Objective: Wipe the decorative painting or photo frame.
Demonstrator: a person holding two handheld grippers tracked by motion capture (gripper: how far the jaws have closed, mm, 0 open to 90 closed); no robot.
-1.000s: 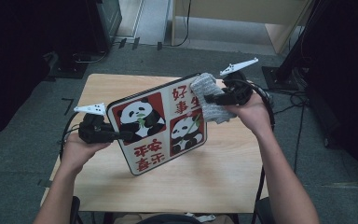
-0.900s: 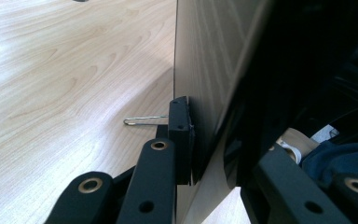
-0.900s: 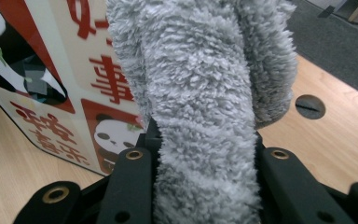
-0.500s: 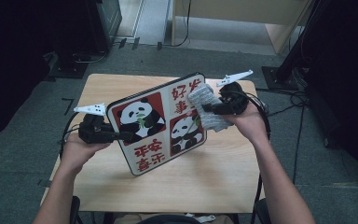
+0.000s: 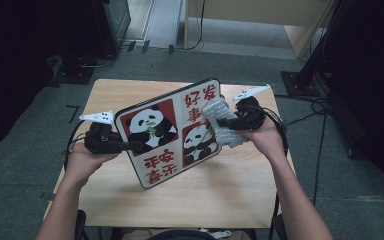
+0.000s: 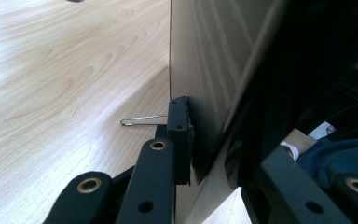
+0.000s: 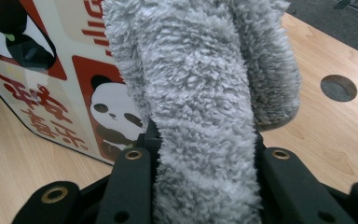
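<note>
A picture board [image 5: 167, 132] with two pandas and red characters stands tilted on its lower edge on the wooden table [image 5: 220, 190]. My left gripper [image 5: 132, 146] is shut on the board's left edge; in the left gripper view its jaws [image 6: 214, 154] clamp the thin board edge [image 6: 209, 60] from both sides. At the board's upper right, my right gripper [image 5: 228, 125] is shut on a grey fluffy cloth [image 5: 220, 115], which rests against the printed face. Up close, the cloth [image 7: 200, 93] bulges between the right gripper's jaws [image 7: 205, 149], with the panda board [image 7: 51, 79] behind it at the left.
A thin wire clip [image 6: 140, 120] lies on the table behind the board by the left jaw. A round cable hole [image 7: 338, 87] is cut in the tabletop to the right. Dark floor with cables [image 5: 320, 107] and stand legs surrounds the small table.
My right hand has come down with the cloth, sliding it lower along the board's face. The left gripper and the board have kept still.
</note>
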